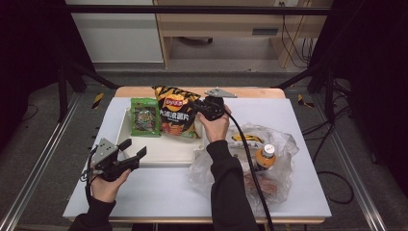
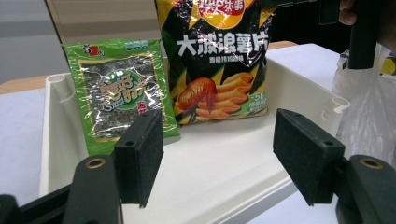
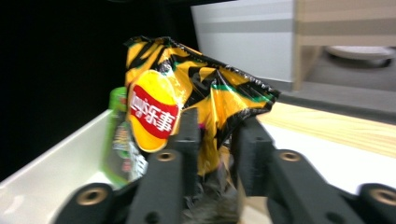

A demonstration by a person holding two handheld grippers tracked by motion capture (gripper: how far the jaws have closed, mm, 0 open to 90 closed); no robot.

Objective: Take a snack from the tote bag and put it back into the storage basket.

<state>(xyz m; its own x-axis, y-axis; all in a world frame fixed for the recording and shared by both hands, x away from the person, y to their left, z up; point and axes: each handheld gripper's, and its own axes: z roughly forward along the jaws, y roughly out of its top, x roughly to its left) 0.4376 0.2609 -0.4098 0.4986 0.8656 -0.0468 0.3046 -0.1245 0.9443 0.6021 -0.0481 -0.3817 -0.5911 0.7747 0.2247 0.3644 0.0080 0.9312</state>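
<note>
left tongs (image 1: 135,148): near the desk's (image 1: 159,192) left front, just in front of the tray's (image 1: 163,151) front left corner; I see them pointing right and away, toward the tray.
left hand (image 1: 107,185): comes in from the bottom left, forearm low over the desk, holding the tongs level.
left tongs state: released, jaws standing wide, nothing between the pads; in the left gripper view both pads (image 2: 140,154) hang over the tray floor, clear of both packets.
seaweed packet (image 1: 145,117): green, propped upright against the tray's far left wall, just left of the chips bag, well apart from my left tongs.
chips bag (image 1: 177,111): black and yellow, stands upright at the tray's far wall, middle to right; its top right corner sits between my right tongs.
right tongs (image 1: 198,107): at the bag's upper right edge, pointing left across the tray's far right corner.
right hand (image 1: 215,126): reaches in from the bottom centre, dark sleeve stretched over the desk, wrist over the tray's right edge.
right tongs state: jaws part-way apart, crumpled top of the bag (image 3: 205,107) between them; left pad (image 3: 189,135) lies on the foil, right pad looks just off it, so I call it let go, not clenched.
plastic bag (image 1: 260,159): clear, crumpled, on the desk right of the tray, beside my right forearm.
bottle (image 1: 265,156): orange cap, inside that plastic bag, well apart from both tongs.
</note>
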